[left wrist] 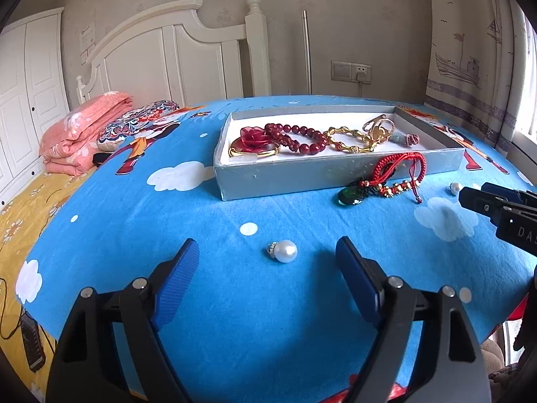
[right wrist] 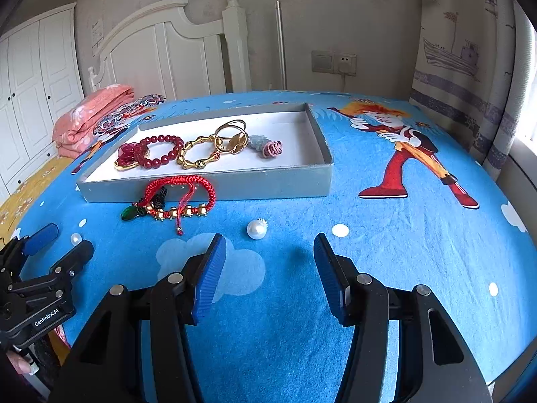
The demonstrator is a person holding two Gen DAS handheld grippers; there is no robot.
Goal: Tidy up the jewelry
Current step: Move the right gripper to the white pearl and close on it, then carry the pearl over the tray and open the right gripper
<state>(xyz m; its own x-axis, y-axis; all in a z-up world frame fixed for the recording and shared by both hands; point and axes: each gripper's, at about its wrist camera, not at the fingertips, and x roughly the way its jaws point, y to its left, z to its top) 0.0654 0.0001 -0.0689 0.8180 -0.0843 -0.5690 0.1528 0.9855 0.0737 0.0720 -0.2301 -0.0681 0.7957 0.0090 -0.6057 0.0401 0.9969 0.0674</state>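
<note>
Item: pearl point(left wrist: 284, 251) at my left gripper's point(left wrist: 266, 262) twelve o'clock, fingers spread; right gripper point(right wrist: 270, 255) spread too. Risk: it rolls (soft bed point(left wrist: 235, 302)) when nudged.

Left black tool with blue ribbed pads point(left wrist: 266, 262) points downward, jaws spread wide, gripping nothing — right black blue-padded tool point(right wrist: 270, 252) likewise, jaws parted and empty.

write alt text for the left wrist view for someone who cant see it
The open left gripper hangs over a blue cartoon bedsheet, a pearl earring lying just ahead of its blue pads, untouched. Beyond sits a grey tray of bracelets, with a red cord bracelet leaning against its front wall. The right gripper enters at the right edge.
</note>
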